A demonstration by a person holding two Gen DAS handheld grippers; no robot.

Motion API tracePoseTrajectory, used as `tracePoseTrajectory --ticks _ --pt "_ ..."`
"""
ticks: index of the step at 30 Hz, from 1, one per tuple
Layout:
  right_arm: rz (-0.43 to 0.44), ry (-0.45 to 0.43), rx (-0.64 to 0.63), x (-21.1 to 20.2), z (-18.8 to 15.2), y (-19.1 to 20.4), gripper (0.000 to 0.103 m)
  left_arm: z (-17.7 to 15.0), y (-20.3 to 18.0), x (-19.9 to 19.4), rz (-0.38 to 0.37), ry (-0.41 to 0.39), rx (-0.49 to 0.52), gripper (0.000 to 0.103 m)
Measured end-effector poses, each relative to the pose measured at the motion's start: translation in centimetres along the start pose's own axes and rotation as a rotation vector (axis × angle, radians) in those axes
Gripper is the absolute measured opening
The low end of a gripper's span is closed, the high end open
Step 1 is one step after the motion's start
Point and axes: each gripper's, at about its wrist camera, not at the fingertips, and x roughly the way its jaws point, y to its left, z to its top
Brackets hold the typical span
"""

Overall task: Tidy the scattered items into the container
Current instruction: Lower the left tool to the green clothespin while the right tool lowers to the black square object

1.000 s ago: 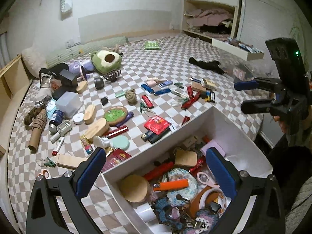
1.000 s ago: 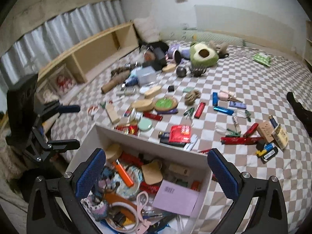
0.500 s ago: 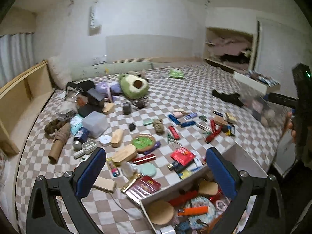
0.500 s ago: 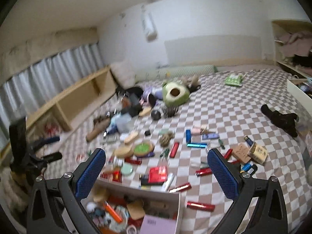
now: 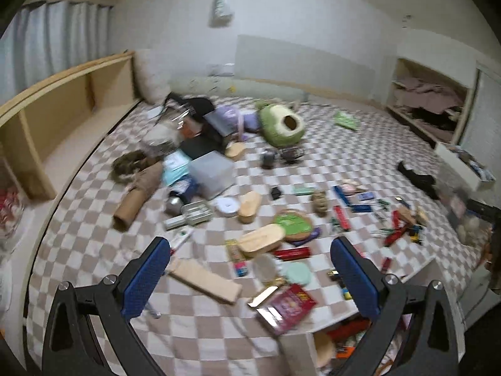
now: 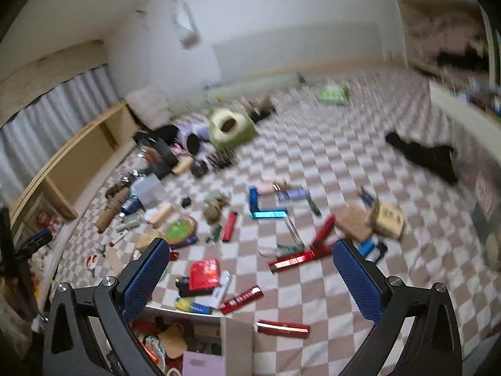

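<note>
Both the left tongs (image 5: 247,269) and the right tongs (image 6: 250,269) were spread apart and empty. The glossy red rectangular bar (image 6: 300,257) lay crosswise just ahead of the right tongs, which were nearer. The white open box (image 6: 236,333) sat directly below.

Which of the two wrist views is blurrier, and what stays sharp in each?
Right wrist view: heavier motion smear, worst on the avocado plush and black cloth. Left wrist view: milder blur; wooden block is smeared. In both, only the claw's own blue pads stay sharp.
</note>
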Motion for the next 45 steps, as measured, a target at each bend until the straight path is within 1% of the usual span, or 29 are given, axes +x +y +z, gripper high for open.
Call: tracePoseTrajectory --ticks 2,4,7,9,10,13,15,18,20,21,23,24,28,29,30,32,34,37,38,39,40,41,43,45 --pt "-0.015 0.026 0.037 0.9 0.1 -1.6 0.103 -0.2 0.9 0.8 0.013 0.023 -0.02 0.103" --pt "-0.056 0.047 0.048 2.0 0.3 -3.2 0.103 -0.4 1.7 1.4 0.011 0.052 -0.047 0.103" --pt "-0.133 0.084 0.005 3.9 0.4 -5.3 0.103 -0.7 2.3 2.2 -0.02 0.1 -0.091 0.103" --pt "-0.19 0.116 -0.028 5.2 0.2 -6.3 0.103 -0.9 2.2 2.4 -0.02 0.115 -0.089 0.103" --pt "-0.206 0.139 -0.034 6.0 0.0 -6.9 0.103 -1.0 2.1 2.5 -0.016 0.117 -0.081 0.103" --pt "-0.22 0.205 -0.042 8.1 -0.5 -7.9 0.103 -1.2 1.9 3.0 -0.014 0.134 -0.069 0.103" --pt "-0.243 0.235 -0.083 9.6 -0.9 -8.0 0.103 -1.3 1.9 3.3 -0.017 0.148 -0.067 0.103" --pt "-0.313 0.251 -0.209 11.6 -1.6 -7.7 0.103 -1.4 2.0 3.8 -0.02 0.166 -0.069 0.103" --pt "-0.36 0.237 -0.286 12.5 -2.1 -7.6 0.102 -1.5 2.6 4.3 -0.036 0.193 -0.114 0.103" --pt "-0.37 0.235 -0.312 12.8 -2.3 -7.6 0.095 -1.5 3.0 4.5 -0.045 0.206 -0.143 0.103" --pt "-0.372 0.259 -0.329 13.6 -2.4 -8.1 0.083 -1.6 3.8 4.9 -0.058 0.226 -0.193 0.103" --pt "-0.367 0.274 -0.323 14.0 -2.5 -8.5 0.081 -1.7 4.2 5.0 -0.058 0.231 -0.211 0.103" --pt "-0.358 0.301 -0.317 15.0 -2.9 -9.2 0.08 -1.9 5.4 5.7 -0.039 0.251 -0.249 0.102" --pt "-0.356 0.306 -0.32 15.2 -3.0 -9.3 0.077 -2.0 5.8 6.0 -0.037 0.258 -0.264 0.101" --pt "-0.352 0.31 -0.319 15.4 -3.1 -9.3 0.067 -2.1 6.1 6.3 -0.036 0.267 -0.277 0.101" --pt "-0.342 0.322 -0.313 15.7 -3.1 -9.5 0.055 -2.3 6.9 6.9 -0.029 0.285 -0.306 0.101" --pt "-0.342 0.329 -0.318 16.3 -3.3 -9.5 0.055 -2.6 7.8 7.6 -0.008 0.303 -0.337 0.101" --pt "-0.338 0.341 -0.336 16.9 -3.6 -9.4 0.054 -3.0 9.4 8.3 0.004 0.321 -0.4 0.101" --pt "-0.337 0.345 -0.34 17.1 -3.6 -9.3 0.051 -3.1 9.9 8.5 0.003 0.325 -0.425 0.101" --pt "-0.337 0.349 -0.343 17.3 -3.7 -9.3 0.041 -3.3 10.4 8.7 0.001 0.331 -0.456 0.101" --pt "-0.335 0.353 -0.344 17.4 -3.7 -9.3 0.034 -3.5 10.9 8.9 -0.004 0.336 -0.487 0.101" --pt "-0.334 0.362 -0.344 17.6 -3.7 -9.3 0.029 -3.6 11.3 9.0 -0.008 0.34 -0.51 0.101" --pt "-0.333 0.37 -0.347 17.9 -3.6 -9.3 0.029 -3.8 11.9 9.3 -0.017 0.348 -0.55 0.101" --pt "-0.332 0.374 -0.342 17.9 -3.6 -9.4 0.028 -3.7 12.3 9.7 -0.018 0.352 -0.566 0.101"
